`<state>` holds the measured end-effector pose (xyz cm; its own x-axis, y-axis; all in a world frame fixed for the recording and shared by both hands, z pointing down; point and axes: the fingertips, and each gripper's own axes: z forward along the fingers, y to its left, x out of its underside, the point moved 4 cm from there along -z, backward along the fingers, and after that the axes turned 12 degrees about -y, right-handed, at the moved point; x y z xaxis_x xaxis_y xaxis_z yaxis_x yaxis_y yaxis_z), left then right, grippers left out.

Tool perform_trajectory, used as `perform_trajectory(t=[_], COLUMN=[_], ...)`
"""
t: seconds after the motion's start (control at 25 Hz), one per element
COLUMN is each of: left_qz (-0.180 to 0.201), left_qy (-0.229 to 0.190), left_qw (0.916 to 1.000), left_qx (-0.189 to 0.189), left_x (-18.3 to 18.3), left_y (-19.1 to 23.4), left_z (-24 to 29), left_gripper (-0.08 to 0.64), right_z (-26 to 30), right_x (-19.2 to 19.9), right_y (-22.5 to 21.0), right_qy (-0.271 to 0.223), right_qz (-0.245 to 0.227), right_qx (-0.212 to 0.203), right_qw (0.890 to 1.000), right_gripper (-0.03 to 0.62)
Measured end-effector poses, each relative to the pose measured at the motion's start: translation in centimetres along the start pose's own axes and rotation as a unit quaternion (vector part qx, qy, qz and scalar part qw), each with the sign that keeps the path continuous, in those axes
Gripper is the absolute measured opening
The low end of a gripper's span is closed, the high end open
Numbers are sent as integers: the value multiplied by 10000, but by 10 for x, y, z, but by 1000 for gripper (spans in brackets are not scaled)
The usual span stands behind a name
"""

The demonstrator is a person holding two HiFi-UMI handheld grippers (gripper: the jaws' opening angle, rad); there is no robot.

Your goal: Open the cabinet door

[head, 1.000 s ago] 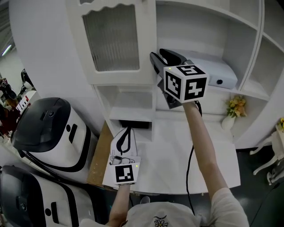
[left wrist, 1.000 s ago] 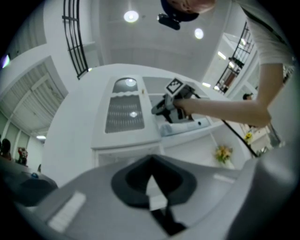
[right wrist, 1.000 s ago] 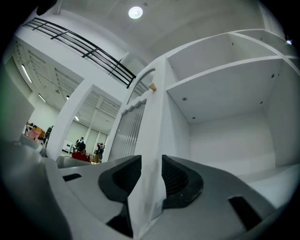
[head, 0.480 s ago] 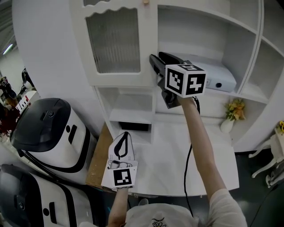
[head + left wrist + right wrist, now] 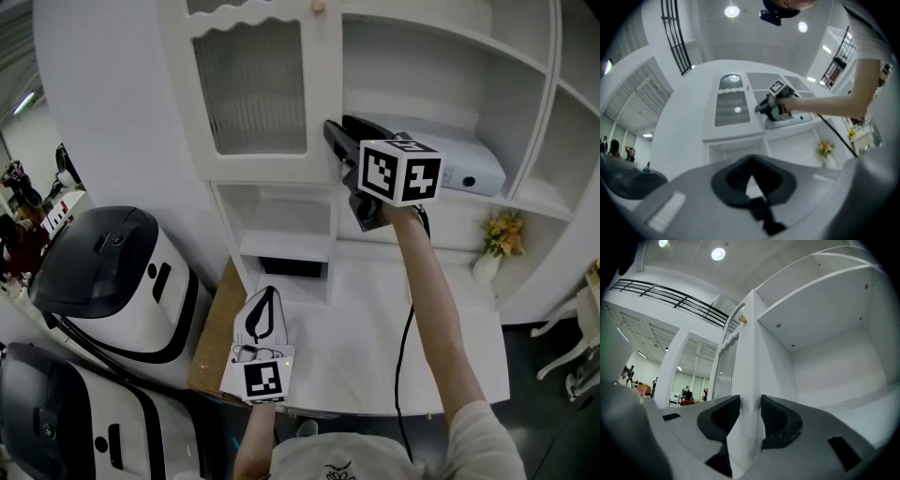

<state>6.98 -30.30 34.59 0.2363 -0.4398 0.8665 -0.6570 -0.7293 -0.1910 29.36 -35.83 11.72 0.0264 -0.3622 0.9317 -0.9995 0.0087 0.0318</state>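
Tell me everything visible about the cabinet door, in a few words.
The cabinet door is white, wood-like, with a ribbed frosted pane, a scalloped top rail and a small pale knob. It stands swung open, upright. Its free edge sits between the jaws of the right claw, which have just been opening.

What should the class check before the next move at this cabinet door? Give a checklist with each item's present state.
1. The cabinet door is swung open: ok.
2. The door edge stands between the jaws of the right tool: ok.
3. The right tool's jaws have just been opening and the pads seem off the edge: ok.
4. The left tool is empty, jaws together: ok.
5. The flower vase is apart from both tools: ok.
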Motion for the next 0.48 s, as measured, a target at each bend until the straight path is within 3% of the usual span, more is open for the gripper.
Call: perform_trajectory(t=[0.28, 0.48], left_qz=[-39, 50], left_qy=[7, 98], left_qw=[10000, 9999], left_qx=[-7, 66], left_x=[-2, 0], left_y=[-3, -2], left_z=[-5, -6], left_gripper=[8, 8], right_z=[-6, -15], right_x=[1, -2], right_y=[2, 6], right_qy=[-4, 18], right_qz=[57, 250], right_qx=[-12, -257], right_qw=[10000, 9994], right_gripper=[89, 75])
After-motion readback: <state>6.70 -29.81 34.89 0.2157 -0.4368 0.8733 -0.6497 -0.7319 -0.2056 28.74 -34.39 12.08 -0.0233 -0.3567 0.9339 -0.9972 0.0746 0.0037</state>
